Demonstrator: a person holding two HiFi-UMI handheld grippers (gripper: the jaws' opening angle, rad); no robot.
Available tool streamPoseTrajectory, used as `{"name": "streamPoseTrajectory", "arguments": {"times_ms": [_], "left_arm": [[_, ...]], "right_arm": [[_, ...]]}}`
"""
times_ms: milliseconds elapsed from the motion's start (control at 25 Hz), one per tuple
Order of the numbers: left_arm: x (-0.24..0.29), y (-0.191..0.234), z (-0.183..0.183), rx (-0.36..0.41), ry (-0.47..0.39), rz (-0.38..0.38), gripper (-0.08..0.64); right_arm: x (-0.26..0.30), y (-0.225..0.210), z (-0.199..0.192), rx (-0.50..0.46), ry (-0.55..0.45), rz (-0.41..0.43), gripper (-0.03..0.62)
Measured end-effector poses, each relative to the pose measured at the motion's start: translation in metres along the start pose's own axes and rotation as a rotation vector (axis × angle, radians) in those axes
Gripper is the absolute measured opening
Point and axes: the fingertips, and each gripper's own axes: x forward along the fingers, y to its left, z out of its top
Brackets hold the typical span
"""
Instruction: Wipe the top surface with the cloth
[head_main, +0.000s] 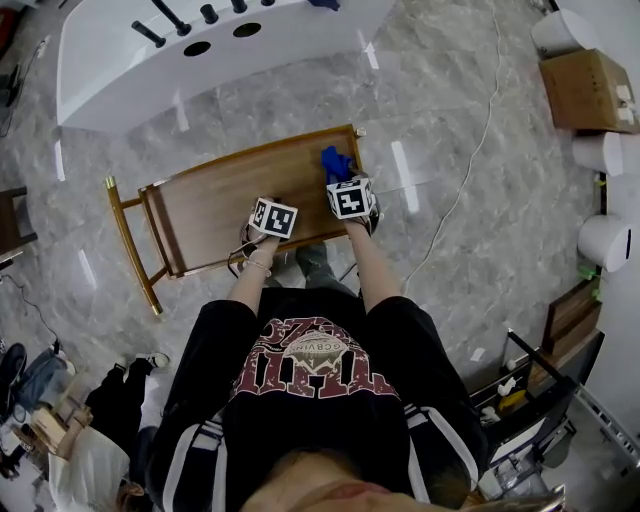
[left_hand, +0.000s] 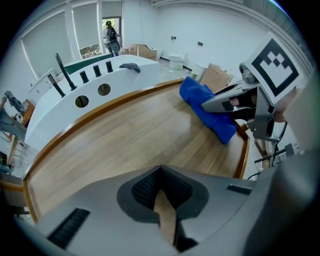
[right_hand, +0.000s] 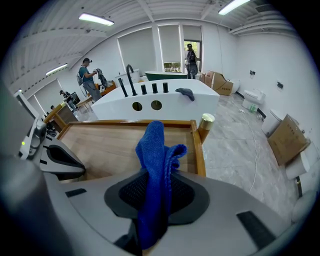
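Note:
The wooden top (head_main: 215, 205) is a rimmed tray-like surface on a brass-legged stand. A blue cloth (head_main: 336, 163) sits at its right end, bunched and standing up from my right gripper (head_main: 347, 188), which is shut on it. In the right gripper view the blue cloth (right_hand: 156, 160) rises out of the closed jaws of the right gripper (right_hand: 155, 200) over the wood (right_hand: 97, 145). My left gripper (head_main: 274, 205) hovers over the near edge, just left of the right one. In its own view the left gripper (left_hand: 165, 212) is shut with nothing in it, and the cloth (left_hand: 207, 107) lies to the right.
A white counter (head_main: 215, 50) with black taps and two round holes stands beyond the top. A brass corner post (right_hand: 206, 121) marks the far right corner. A cable (head_main: 470, 165) trails on the marble floor; a cardboard box (head_main: 588, 88) and white fixtures stand at right. People stand in the background.

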Motion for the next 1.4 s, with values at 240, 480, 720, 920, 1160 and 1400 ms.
{"name": "streamPoseTrajectory", "arguments": {"times_ms": [240,480,720,920,1160,1400], "left_arm": [[0.000,-0.005,0.000,0.010,-0.015,-0.011,0.049],[-0.002,0.003,0.000,0.013,-0.027,-0.030,0.049],[-0.004,0.001,0.000,0.019,-0.039,-0.043,0.049],[-0.006,0.001,-0.002,0.020,-0.051,-0.064,0.049],[-0.008,0.003,-0.005,0.033,-0.045,-0.059,0.049],[-0.014,0.020,-0.021,0.021,-0.044,-0.029,0.049]], "right_arm": [[0.004,0.018,-0.003,0.002,0.010,0.031,0.101],[0.011,0.040,0.002,0.000,0.025,0.048,0.101],[0.010,0.050,0.001,-0.004,0.032,0.058,0.101],[0.010,0.056,0.001,-0.024,0.047,0.050,0.101],[0.012,0.053,-0.001,0.007,0.048,0.048,0.101],[0.012,0.054,0.001,0.017,0.052,0.034,0.101]]}}
